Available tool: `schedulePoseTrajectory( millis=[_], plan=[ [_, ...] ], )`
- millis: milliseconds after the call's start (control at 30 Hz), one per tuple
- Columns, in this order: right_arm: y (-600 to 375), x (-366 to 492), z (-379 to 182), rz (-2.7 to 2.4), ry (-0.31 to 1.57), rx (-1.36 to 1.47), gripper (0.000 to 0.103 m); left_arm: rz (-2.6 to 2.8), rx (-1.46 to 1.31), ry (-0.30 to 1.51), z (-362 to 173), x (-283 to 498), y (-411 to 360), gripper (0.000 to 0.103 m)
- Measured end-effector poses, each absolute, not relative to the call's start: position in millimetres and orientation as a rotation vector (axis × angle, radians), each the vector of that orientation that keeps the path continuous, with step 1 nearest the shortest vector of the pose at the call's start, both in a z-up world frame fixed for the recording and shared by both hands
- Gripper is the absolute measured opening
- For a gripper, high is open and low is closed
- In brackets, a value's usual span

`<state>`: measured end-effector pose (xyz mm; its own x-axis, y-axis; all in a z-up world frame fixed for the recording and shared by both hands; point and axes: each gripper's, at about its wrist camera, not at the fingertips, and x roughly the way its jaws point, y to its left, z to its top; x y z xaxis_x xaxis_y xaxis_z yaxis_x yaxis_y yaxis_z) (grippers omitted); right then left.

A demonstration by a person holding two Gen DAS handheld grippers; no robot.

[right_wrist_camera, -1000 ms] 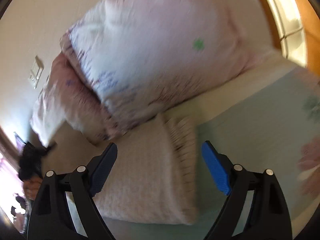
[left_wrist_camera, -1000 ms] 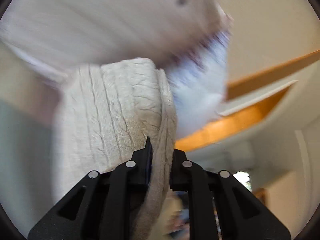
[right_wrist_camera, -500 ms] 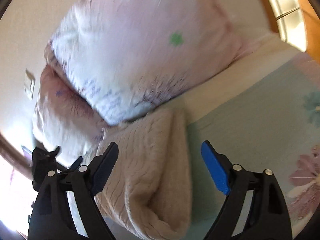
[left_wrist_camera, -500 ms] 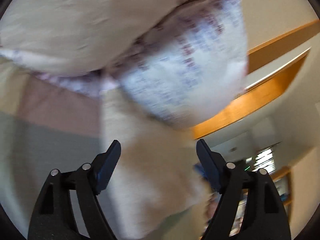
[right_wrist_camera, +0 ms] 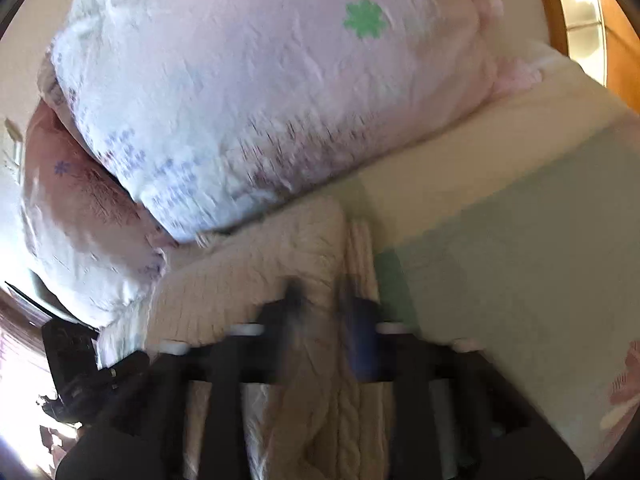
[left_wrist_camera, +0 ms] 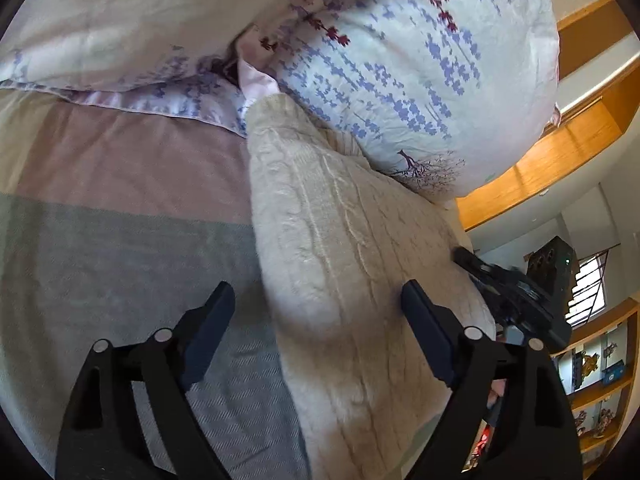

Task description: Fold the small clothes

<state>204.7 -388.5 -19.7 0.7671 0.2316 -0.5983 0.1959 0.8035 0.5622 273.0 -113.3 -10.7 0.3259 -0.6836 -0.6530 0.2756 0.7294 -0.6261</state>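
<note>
A cream cable-knit sweater (left_wrist_camera: 344, 248) lies folded on the bed, its far end against the pillows. My left gripper (left_wrist_camera: 318, 304) is open, its fingers on either side of the sweater's near fold and not holding it. In the right wrist view the same sweater (right_wrist_camera: 264, 276) runs toward me, and my right gripper (right_wrist_camera: 326, 300) is shut on its edge, blurred by motion. The right gripper's body (left_wrist_camera: 516, 296) shows at the sweater's far side in the left wrist view.
Two large floral pillows (left_wrist_camera: 400, 52) (right_wrist_camera: 260, 92) lie just beyond the sweater. The bed cover (left_wrist_camera: 100, 248) is striped pink, grey and cream on the left, pale green (right_wrist_camera: 500, 248) on the right. A wooden headboard (left_wrist_camera: 560, 160) and shelves (left_wrist_camera: 600, 380) stand behind.
My left gripper let go of the sweater and opened, and the sweater now lies on the bed. My right gripper went from open to shut on the sweater's edge.
</note>
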Motion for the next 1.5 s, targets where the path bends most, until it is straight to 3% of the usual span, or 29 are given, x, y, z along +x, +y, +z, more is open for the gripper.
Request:
schedulePoseTrajectory(
  millis=[100,133,167,200,267,300,467,533,600,700,733,767,867,900,1000,1033,1167,1200,1267,1400,1500],
  plan=[
    [-386.7,204.4,-28.1,0.038,0.753,0.645,0.091,-0.66,-0.44,1.044,-9.2,279.6,-127.9,0.089],
    [-385.8,204.9,-34.2,0.047,0.776,0.661,0.074,-0.667,-0.438,1.035,-9.3,278.7,-131.7,0.085],
    [-384.7,204.0,-38.5,0.067,0.768,0.673,0.053,-0.688,-0.458,1.046,-9.9,279.6,-134.2,0.071],
    [-383.1,204.2,-41.3,0.135,0.761,0.704,0.038,-0.676,-0.473,1.041,-10.3,281.0,-132.4,0.059],
    [-380.9,198.6,-39.9,0.151,0.738,0.746,0.03,-0.694,-0.495,1.017,-9.0,279.5,-121.4,0.042],
    [-373.5,194.0,-34.5,0.166,0.716,0.725,0.029,-0.719,-0.507,1.012,-5.6,277.1,-114.3,0.039],
    [-310.5,197.9,-25.8,0.344,0.717,0.659,0.024,-0.693,-0.378,0.929,29.5,251.8,-42.6,0.038],
    [-274.2,216.3,-32.0,0.35,0.749,0.61,0.028,-0.616,-0.334,0.924,32.2,255.3,-20.9,0.044],
    [-256.6,226.6,-31.9,0.287,0.767,0.563,0.044,-0.496,-0.276,0.937,26.6,258.0,1.0,0.051],
    [-256.3,198.5,-8.2,0.202,0.666,0.516,0.055,-0.414,-0.215,0.861,37.0,238.5,18.7,0.062],
    [-258.1,178.4,3.3,0.225,0.595,0.512,0.064,-0.415,-0.195,0.829,42.9,229.8,22.4,0.075],
    [-260.4,165.7,10.2,0.259,0.554,0.518,0.076,-0.409,-0.177,0.786,50.2,217.9,26.3,0.079],
    [-241.3,138.0,19.8,0.487,0.534,0.541,0.08,-0.417,-0.139,0.729,61.5,185.6,29.7,0.09],
    [-231.8,139.3,15.2,0.546,0.571,0.54,0.08,-0.403,-0.132,0.725,61.9,180.0,32.9,0.1],
    [-218.6,161.5,-3.5,0.406,0.681,0.463,0.08,-0.362,-0.104,0.711,55.5,154.7,37.1,0.101],
    [-220.2,173.6,-9.8,0.344,0.701,0.454,0.073,-0.358,-0.096,0.72,53.9,148.4,35.2,0.101],
    [-237.1,158.6,-7.4,0.34,0.65,0.588,0.073,-0.251,-0.043,0.784,42.0,123.8,28.3,0.101],
    [-234.7,142.6,0.5,0.31,0.614,0.549,0.074,-0.237,-0.046,0.799,38.8,119.3,28.3,0.101],
    [-231.6,113.8,6.6,0.219,0.572,0.458,0.094,-0.224,-0.079,0.844,27.5,110.3,28.4,0.101],
    [-207.9,84.1,-18.1,0.012,0.62,0.284,0.102,-0.247,-0.092,0.922,6.5,106.1,18.3,0.101],
    [-190.3,75.9,-34.0,-0.026,0.686,0.204,0.102,-0.225,-0.027,0.939,-3.1,106.4,7.8,0.101]
  ],
)
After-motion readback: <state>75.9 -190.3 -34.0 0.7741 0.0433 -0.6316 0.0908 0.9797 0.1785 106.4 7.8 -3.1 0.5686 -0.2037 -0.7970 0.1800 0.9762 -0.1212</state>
